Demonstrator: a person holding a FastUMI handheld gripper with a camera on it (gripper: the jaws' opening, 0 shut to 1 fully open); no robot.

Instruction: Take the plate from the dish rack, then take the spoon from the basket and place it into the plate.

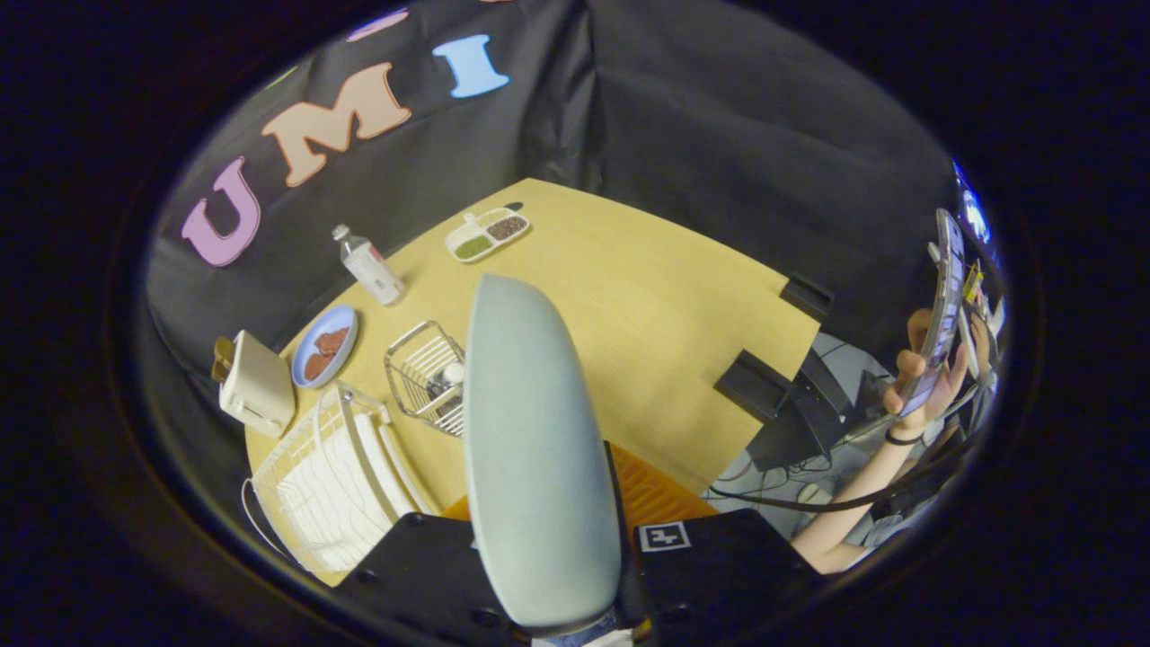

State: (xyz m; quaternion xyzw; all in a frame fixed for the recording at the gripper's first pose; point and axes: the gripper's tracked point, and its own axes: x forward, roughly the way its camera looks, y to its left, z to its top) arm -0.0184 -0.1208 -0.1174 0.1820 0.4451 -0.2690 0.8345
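Observation:
A pale grey-blue plate [530,449] stands on edge between my fingers, lifted above the table, and my gripper [557,575] is shut on its lower rim. Beside the plate stands the white dish rack [328,476] near the table's front corner. Just beyond the rack sits the wire basket [427,373]; a utensil with a light round end [454,371] lies in it, partly hidden behind the plate.
On the wooden table [647,314] are a white toaster [256,382], a blue plate with brown food [325,346], a small bottle [368,263] and a divided white tray [488,234]. A person's hand holds a phone [939,314] off to the side.

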